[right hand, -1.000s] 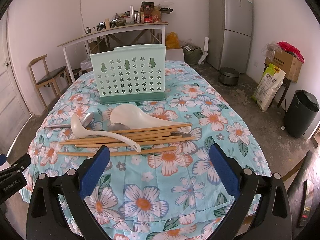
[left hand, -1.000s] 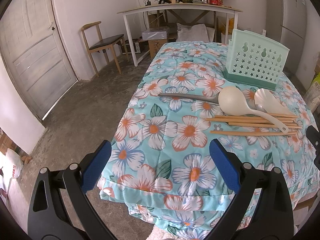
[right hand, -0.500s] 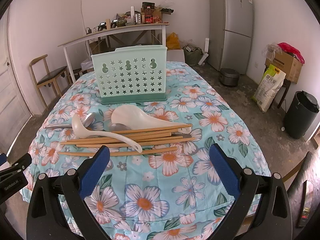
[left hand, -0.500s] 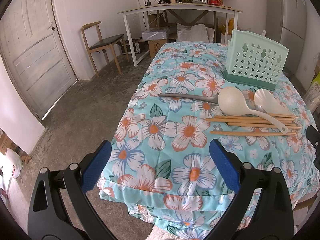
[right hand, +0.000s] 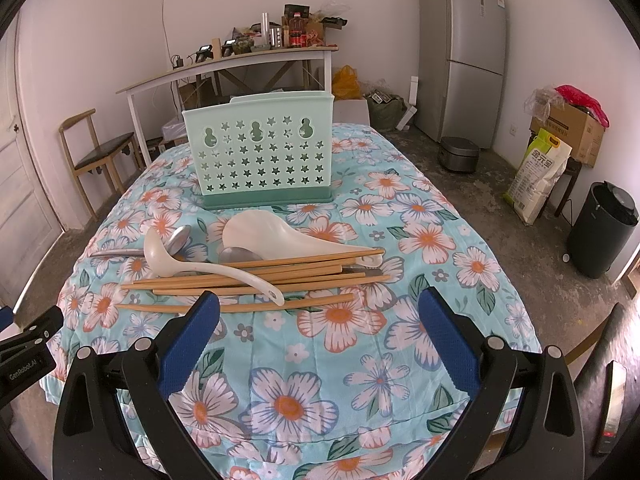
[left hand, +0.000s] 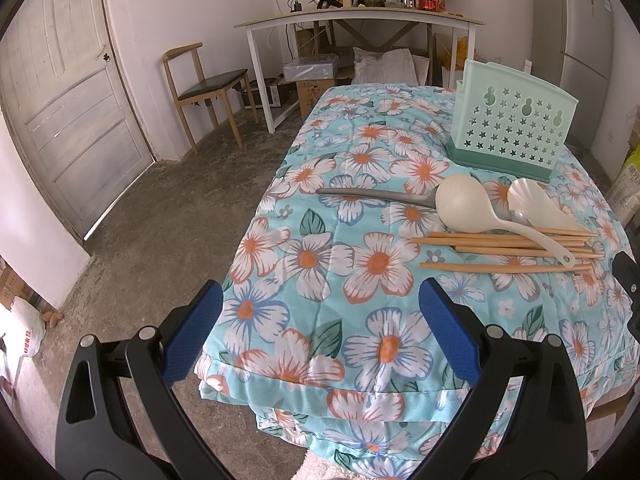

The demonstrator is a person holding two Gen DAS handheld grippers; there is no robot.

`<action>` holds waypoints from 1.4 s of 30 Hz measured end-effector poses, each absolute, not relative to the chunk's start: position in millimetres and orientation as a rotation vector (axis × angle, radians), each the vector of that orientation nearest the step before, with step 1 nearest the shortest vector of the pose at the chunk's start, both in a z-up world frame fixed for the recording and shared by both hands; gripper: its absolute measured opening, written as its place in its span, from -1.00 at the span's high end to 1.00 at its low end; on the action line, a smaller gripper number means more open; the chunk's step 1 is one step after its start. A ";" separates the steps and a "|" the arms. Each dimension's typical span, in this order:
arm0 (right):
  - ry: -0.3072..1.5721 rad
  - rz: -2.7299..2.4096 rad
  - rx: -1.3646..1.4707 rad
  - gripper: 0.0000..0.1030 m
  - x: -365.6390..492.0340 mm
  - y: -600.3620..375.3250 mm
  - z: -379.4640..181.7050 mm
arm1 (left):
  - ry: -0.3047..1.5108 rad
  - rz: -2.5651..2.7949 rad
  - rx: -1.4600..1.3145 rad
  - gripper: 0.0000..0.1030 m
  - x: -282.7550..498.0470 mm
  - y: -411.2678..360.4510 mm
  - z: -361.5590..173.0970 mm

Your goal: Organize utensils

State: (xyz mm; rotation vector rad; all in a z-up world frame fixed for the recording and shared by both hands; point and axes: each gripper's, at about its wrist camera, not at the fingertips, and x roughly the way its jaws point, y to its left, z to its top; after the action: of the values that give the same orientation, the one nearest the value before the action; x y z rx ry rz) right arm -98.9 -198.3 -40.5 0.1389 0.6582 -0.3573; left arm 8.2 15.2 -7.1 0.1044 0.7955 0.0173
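A mint-green perforated utensil holder (right hand: 260, 152) (left hand: 512, 128) stands upright on the floral-covered table (right hand: 440, 240). In front of it lies a pile: a cream ladle (right hand: 160, 248) (left hand: 460, 204), a white rice paddle (right hand: 272, 236) (left hand: 536, 208), a grey-handled metal spoon (left hand: 376, 196) (right hand: 178, 238) and several wooden chopsticks (right hand: 260, 280) (left hand: 504, 246). My right gripper (right hand: 318, 340) hovers open just short of the chopsticks, holding nothing. My left gripper (left hand: 320, 332) is open over the table's near left corner, well left of the pile.
The left gripper's body (right hand: 24, 344) shows at the left edge of the right wrist view. Around the table are a wooden chair (left hand: 200, 84), a cluttered white desk (left hand: 360, 20), a fridge (right hand: 460, 52), a black bin (right hand: 604, 228) and a door (left hand: 68, 120).
Only a very slight shift of the right wrist view. The utensils lie as before and both grippers stay open and empty.
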 end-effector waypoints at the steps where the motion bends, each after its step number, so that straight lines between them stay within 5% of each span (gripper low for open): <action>1: 0.658 -0.357 0.139 -0.88 -99.0 -198.4 -40.6 | 0.796 0.017 0.104 -0.84 8.2 15.3 -7.0; 29: 0.815 -0.265 0.124 -0.88 -55.3 -199.7 -95.0 | 0.863 -0.015 0.123 -0.84 49.1 5.1 -40.6; 42: 0.837 -0.108 0.110 -0.88 -45.5 -215.5 -120.2 | 0.700 -0.140 0.079 -0.82 77.7 8.0 -23.0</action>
State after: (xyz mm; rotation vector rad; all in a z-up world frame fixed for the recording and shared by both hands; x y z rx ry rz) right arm -45.5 -215.5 -120.2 0.1102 0.8365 -0.1075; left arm 77.7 8.0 -23.0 0.0794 0.7000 -0.1397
